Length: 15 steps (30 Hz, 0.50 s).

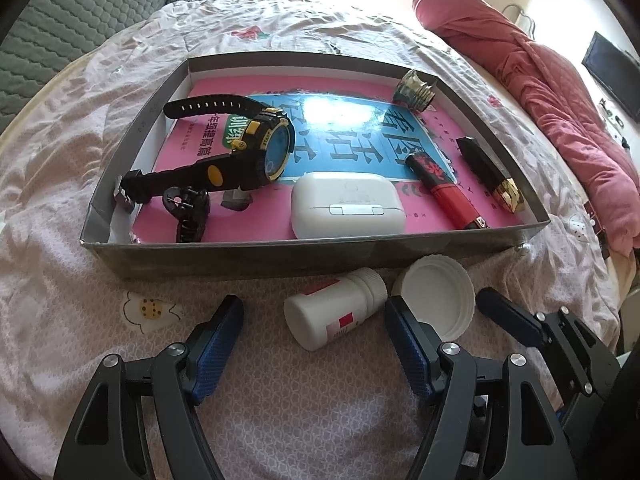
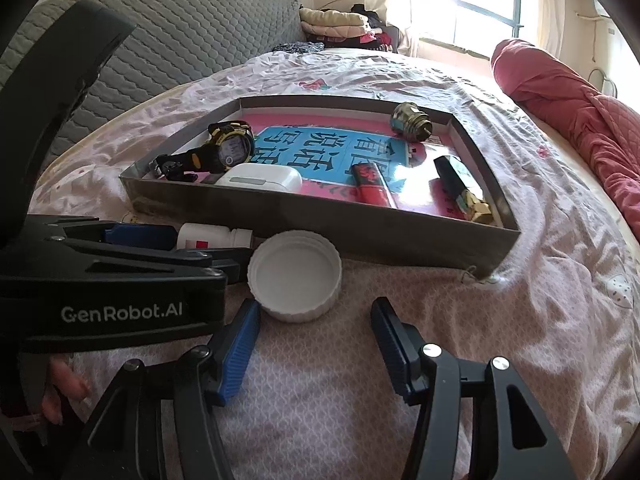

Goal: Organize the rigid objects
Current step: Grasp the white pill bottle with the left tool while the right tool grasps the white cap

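Observation:
A white pill bottle (image 1: 340, 304) lies on its side on the bedsheet, in front of a shallow grey tray (image 1: 304, 256). My left gripper (image 1: 314, 322) is open around it, and neither pad presses on it. Beside the bottle a white lid (image 2: 296, 276) rests upside down. My right gripper (image 2: 316, 312) is open, its fingertips at the lid's near edge. The tray holds a black and yellow watch (image 1: 260, 144), a white earbud case (image 1: 346, 204), a red lighter (image 1: 444, 184), a black and gold piece (image 1: 492, 176), a metal bulb base (image 1: 416, 90) and a black clip (image 1: 188, 212).
The tray floor is a pink and blue book cover (image 1: 340, 128). A rolled pink quilt (image 1: 540, 80) lies along the bed's right side. A grey quilted backrest (image 2: 180, 28) stands behind on the left. A person's fingers (image 2: 64, 392) show beneath the left gripper's body.

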### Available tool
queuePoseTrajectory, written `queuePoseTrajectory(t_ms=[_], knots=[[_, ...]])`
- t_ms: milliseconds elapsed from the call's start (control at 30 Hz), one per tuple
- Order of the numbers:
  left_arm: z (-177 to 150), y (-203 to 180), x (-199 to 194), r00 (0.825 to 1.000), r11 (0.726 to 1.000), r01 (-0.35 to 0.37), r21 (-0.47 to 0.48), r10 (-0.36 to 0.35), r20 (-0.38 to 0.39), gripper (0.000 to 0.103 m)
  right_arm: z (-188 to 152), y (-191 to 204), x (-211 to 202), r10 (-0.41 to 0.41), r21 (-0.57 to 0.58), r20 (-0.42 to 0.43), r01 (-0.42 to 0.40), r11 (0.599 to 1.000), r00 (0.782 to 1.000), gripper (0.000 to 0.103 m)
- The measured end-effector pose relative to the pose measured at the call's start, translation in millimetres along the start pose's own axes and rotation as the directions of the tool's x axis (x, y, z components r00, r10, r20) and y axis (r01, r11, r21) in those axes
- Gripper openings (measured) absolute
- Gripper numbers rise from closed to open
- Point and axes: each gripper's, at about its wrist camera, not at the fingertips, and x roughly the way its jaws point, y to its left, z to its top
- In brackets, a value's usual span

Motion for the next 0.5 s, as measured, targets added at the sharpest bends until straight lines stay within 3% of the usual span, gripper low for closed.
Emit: queuePoseTrajectory(t_ms=[233, 500], knots=[[-1, 8, 0, 0.999, 0.999, 0.047, -0.001, -0.047, -0.003, 0.074, 8, 2, 11, -0.004, -0.015, 0.009, 0.004, 1.0, 1.0, 0.06], [-2, 6, 1, 0.998, 0.998, 0.058, 0.005, -0.058, -0.002, 0.063, 12, -5, 13, -0.028, -0.021, 0.017, 0.028, 0.999, 0.999, 0.055]])
